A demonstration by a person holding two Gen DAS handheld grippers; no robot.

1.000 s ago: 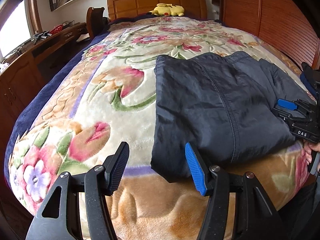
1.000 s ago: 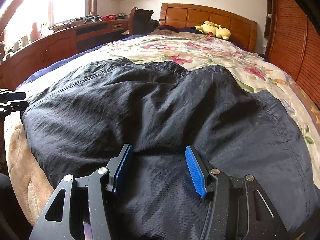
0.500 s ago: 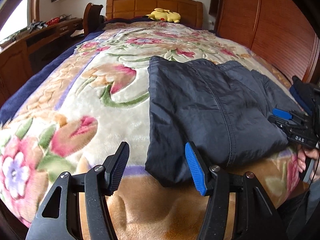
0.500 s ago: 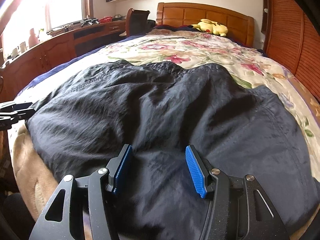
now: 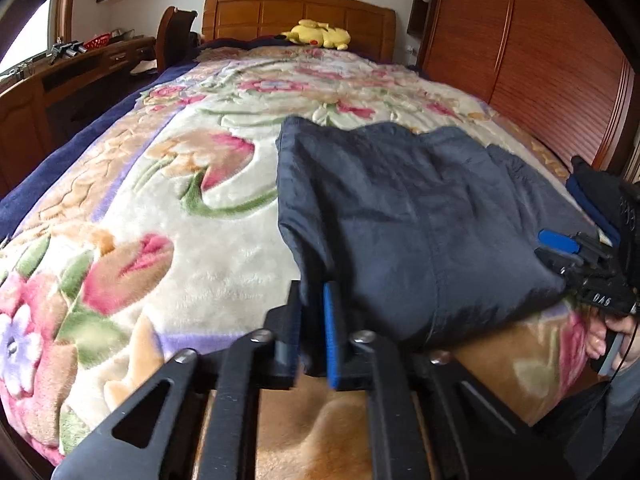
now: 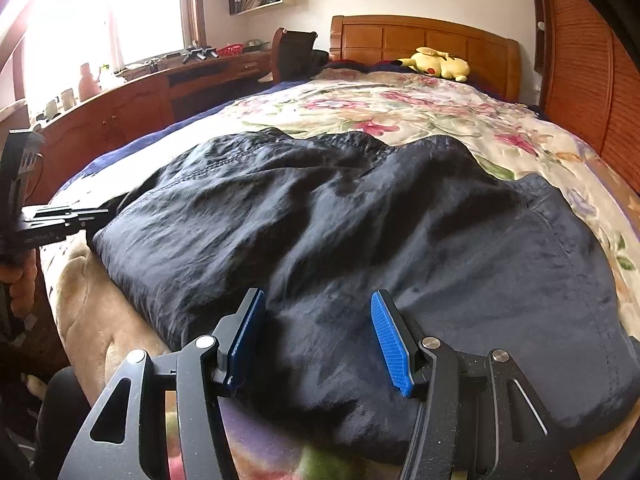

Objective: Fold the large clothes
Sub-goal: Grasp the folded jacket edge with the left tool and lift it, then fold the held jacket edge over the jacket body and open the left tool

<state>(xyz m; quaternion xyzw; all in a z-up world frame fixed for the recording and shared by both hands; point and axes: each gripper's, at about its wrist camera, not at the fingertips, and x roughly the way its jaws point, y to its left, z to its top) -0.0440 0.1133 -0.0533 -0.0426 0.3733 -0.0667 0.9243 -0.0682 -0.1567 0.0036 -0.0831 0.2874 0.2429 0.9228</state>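
Observation:
A large dark navy garment (image 5: 420, 216) lies folded flat on the floral blanket (image 5: 192, 240), near the bed's foot edge. My left gripper (image 5: 314, 292) is shut on the garment's near left corner, and dark cloth shows between its pads. It appears again as the left gripper (image 6: 68, 220) at the cloth's left edge in the right wrist view. My right gripper (image 6: 318, 312) stands open over the near edge of the garment (image 6: 360, 232), with fabric lying below its spread jaws. In the left wrist view the right gripper (image 5: 560, 248) sits at the garment's right end, held by a hand (image 5: 604, 336).
A yellow plush toy (image 5: 316, 36) lies by the wooden headboard (image 5: 300, 12). A wooden desk (image 6: 132, 100) with cluttered items runs along the left, a chair (image 6: 294, 54) at its end. A slatted wooden wardrobe (image 5: 540, 60) stands close on the right.
My left gripper's jaws have gone from wide open to shut on the garment's near left corner. The right gripper has stayed open over the cloth.

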